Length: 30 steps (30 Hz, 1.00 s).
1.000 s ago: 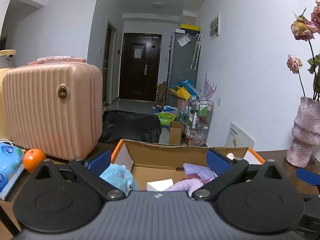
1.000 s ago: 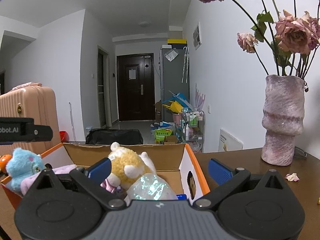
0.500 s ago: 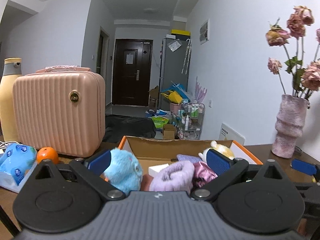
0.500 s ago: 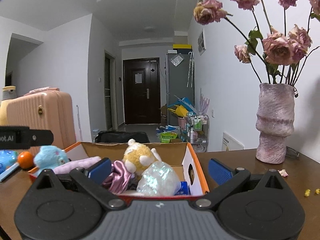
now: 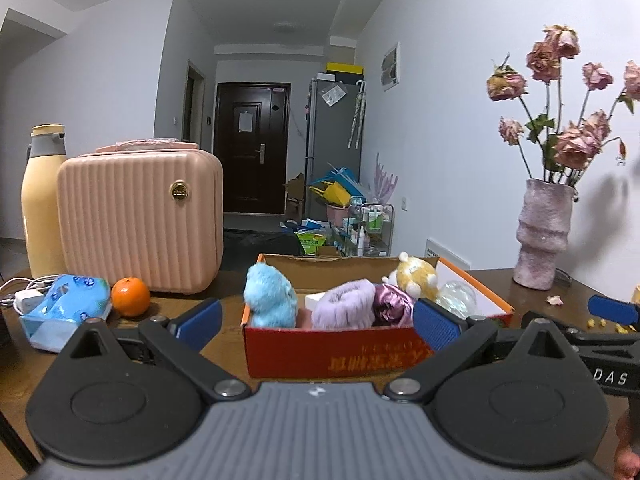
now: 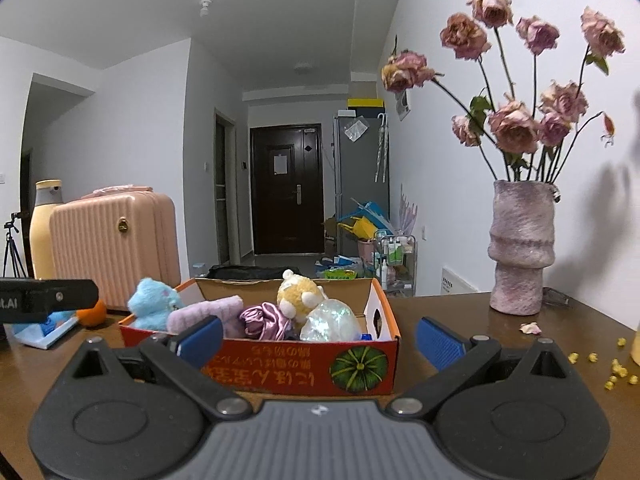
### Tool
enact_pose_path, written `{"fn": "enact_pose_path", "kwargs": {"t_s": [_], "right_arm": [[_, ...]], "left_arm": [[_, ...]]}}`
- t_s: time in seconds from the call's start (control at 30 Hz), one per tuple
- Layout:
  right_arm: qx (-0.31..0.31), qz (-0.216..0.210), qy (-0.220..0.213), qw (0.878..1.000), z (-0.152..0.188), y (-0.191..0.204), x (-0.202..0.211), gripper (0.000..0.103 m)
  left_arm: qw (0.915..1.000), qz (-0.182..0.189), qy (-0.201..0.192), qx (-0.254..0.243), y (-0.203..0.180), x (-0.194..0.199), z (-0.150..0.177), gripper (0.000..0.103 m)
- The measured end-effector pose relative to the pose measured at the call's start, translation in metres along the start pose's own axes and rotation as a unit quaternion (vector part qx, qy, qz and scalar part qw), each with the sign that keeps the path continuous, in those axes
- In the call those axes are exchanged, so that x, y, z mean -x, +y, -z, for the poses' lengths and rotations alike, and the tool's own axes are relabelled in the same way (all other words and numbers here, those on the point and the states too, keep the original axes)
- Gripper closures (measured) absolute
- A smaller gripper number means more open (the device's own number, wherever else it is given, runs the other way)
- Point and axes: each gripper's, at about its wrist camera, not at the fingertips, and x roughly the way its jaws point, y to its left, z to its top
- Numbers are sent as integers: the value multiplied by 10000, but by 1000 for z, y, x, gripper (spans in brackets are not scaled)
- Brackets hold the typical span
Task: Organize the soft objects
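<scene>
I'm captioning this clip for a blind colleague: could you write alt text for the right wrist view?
An open tool, holding nothing, faces a red cardboard box holding a blue plush, a yellow plush and a purple satin scrunchie. A vase of dried roses stands to the right, a pink suitcase to the left.

Blue plush (image 5: 269,295), lilac roll (image 5: 345,311) and yellow plush (image 5: 416,275) fill the red box (image 5: 332,350).

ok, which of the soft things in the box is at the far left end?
The blue plush toy, standing upright against the left wall of the box. The lilac fuzzy roll, purple satin scrunchie and yellow plush all sit to its right.
</scene>
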Motion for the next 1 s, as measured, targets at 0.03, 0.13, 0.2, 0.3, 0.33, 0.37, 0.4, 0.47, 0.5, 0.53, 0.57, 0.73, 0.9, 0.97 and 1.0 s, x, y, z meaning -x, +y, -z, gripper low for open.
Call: {"fn": "enact_pose_path", "kwargs": {"t_s": [0.03, 0.13, 0.2, 0.3, 0.33, 0.37, 0.4, 0.47, 0.5, 0.53, 0.57, 0.73, 0.9, 0.97, 1.0], "right_arm": [[2, 6, -7, 10000, 1, 2, 7, 0], [3, -19, -16, 10000, 6, 5, 27, 0], [3, -29, -19, 10000, 10, 8, 40, 0], [-54, -66, -19, 10000, 15, 9, 59, 0], [-73, -72, -17, 9999, 18, 9, 64, 0], [-90, -70, -5, 9999, 20, 9, 70, 0], [-109, -74, 10, 9999, 22, 9, 76, 0], [-142, -91, 27, 9999, 26, 9, 87, 0], [-149, -99, 28, 9998, 28, 9, 93, 0], [-148, -105, 23, 9998, 30, 9, 100, 0], [-143, -108, 21, 9998, 31, 9, 105, 0], [-96, -150, 66, 9998, 38, 10, 133, 0], [-1, -143, 81, 9999, 41, 12, 162, 0], [24, -128, 44, 9999, 41, 13, 173, 0], [34, -119, 24, 9999, 39, 12, 178, 0]], "left_arm": [[10000, 10, 0, -11, 0, 5, 2, 0], [10000, 50, -12, -15, 2, 25, 7, 0], [10000, 94, -32, 6, 3, 39, 10, 0], [9999, 140, -58, 49, 6, 59, 16, 0], [9998, 155, -57, 63, 6, 66, 18, 0], [9998, 166, -58, 76, 7, 72, 20, 0], [9998, 166, -55, 89, 7, 79, 23, 0], [9998, 166, -60, 91, 8, 90, 28, 0], [9998, 166, -62, 87, 8, 96, 31, 0], [9998, 168, -67, 85, 9, 102, 33, 0], [9998, 182, -78, 84, 9, 109, 35, 0], [9995, 296, -108, 40, 7, 139, 45, 0], [9993, 377, -68, -36, 7, 160, 53, 0], [9992, 393, -70, -53, 6, 167, 55, 0], [9991, 406, -78, -68, 6, 172, 56, 0]]}}
